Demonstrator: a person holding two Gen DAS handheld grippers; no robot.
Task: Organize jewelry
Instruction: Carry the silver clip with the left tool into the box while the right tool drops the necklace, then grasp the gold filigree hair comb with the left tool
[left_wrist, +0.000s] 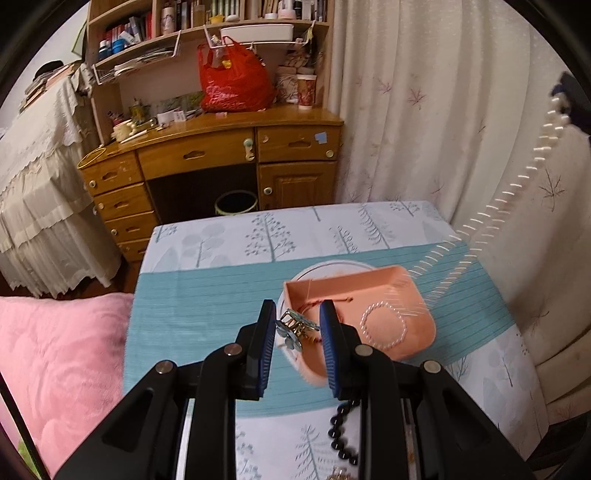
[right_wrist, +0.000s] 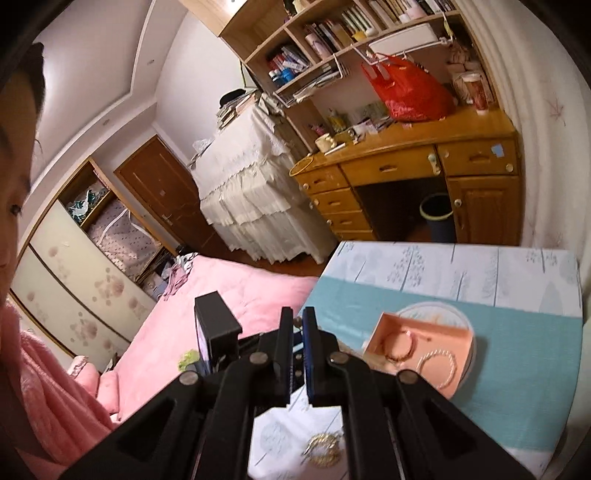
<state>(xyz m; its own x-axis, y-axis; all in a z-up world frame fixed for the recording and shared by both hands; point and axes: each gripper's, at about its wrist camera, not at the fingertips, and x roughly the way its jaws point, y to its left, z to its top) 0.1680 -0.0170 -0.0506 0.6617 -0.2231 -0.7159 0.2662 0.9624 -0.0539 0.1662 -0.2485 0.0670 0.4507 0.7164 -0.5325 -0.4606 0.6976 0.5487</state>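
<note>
A peach-pink tray (left_wrist: 413, 291) sits on a white plate (left_wrist: 314, 267) on the table; it holds a white bead bracelet (left_wrist: 384, 328) and a thin red cord. My left gripper (left_wrist: 298, 317) is open around a metal hair clip with pale stones (left_wrist: 295, 326) at the tray's near corner. A long pearl necklace (left_wrist: 532, 166) hangs blurred from the upper right down toward the tray. My right gripper (right_wrist: 298, 325) is shut, apparently on that necklace; the strand is hidden between the pads. The tray (right_wrist: 461, 334) lies to its right with two bracelets inside.
A black bead string (left_wrist: 341, 432) and a gold piece (right_wrist: 321, 448) lie on the tree-patterned tablecloth (left_wrist: 229, 236) near me. A pink bed (left_wrist: 55, 354) is at left. A wooden desk (left_wrist: 221, 147) and cream curtain (left_wrist: 424, 110) stand behind.
</note>
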